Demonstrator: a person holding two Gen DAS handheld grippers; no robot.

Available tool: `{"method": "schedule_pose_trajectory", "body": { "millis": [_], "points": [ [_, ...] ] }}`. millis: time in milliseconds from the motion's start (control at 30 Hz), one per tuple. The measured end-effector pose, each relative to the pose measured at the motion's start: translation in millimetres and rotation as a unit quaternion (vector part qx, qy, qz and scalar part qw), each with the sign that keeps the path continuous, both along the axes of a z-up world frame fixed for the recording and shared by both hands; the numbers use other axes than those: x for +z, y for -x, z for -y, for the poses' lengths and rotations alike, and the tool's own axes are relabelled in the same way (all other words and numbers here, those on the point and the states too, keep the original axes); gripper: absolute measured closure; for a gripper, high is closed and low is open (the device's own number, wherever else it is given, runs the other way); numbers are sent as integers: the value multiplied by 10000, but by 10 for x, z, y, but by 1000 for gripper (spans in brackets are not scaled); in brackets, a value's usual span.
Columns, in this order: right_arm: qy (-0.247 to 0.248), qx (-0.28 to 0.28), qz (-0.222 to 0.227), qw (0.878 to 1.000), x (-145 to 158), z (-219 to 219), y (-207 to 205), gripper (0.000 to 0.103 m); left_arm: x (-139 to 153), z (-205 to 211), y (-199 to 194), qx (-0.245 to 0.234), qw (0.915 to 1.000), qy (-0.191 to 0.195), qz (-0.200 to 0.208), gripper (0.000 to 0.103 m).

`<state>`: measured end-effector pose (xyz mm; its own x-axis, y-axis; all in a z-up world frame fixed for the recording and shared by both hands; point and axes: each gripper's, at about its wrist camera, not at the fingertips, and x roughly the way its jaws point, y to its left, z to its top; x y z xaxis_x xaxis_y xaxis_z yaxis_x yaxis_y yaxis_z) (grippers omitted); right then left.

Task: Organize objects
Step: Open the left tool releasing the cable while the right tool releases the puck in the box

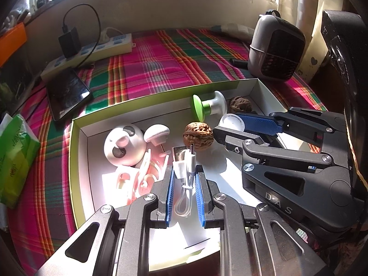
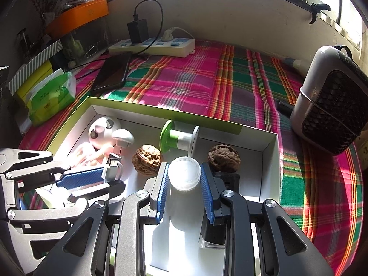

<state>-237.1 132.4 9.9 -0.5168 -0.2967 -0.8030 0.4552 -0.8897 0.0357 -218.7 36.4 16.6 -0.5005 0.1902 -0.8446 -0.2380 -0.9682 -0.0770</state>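
Contents, as we count them: one shallow box [image 1: 78, 133] with green outer walls and white inside, set on a plaid cloth [image 1: 161, 64]. Our left gripper [image 1: 184, 172] is clamped on a bundled white USB cable [image 1: 185, 161] at six o'clock in the left wrist view. Our right gripper [image 2: 184, 172] is clamped on a clear round lid [image 2: 184, 172] at the centre of its own view. Inside the box: near walnut [image 1: 199, 135] at twelve o'clock from the cable, far walnut [image 1: 239, 104] toward one o'clock, green-and-white suction piece [image 1: 207, 105] between them, panda toy [image 1: 123, 145] at ten o'clock. Outside: power strip [image 1: 92, 53], phone [image 1: 66, 92], small heater [image 1: 276, 46].
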Motion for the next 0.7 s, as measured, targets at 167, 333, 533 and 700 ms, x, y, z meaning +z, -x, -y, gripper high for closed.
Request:
{"method": "schedule_pose_trajectory", "body": {
  "millis": [167,333,533,700],
  "points": [
    [6,-28,2,10000,2,-1,0,74,0,0,-1,6,10000,1,-2,87],
    [9,-34,1,10000,5,-8,-3,74,0,3,-5,41,10000,-5,5,85],
    [63,-82,6,9999,4,-25,-14,74,3,21,-17,104,9999,-32,11,81],
    [95,-184,4,9998,11,-50,-39,65,1,41,-44,162,9998,-80,31,79]
  ]
}}
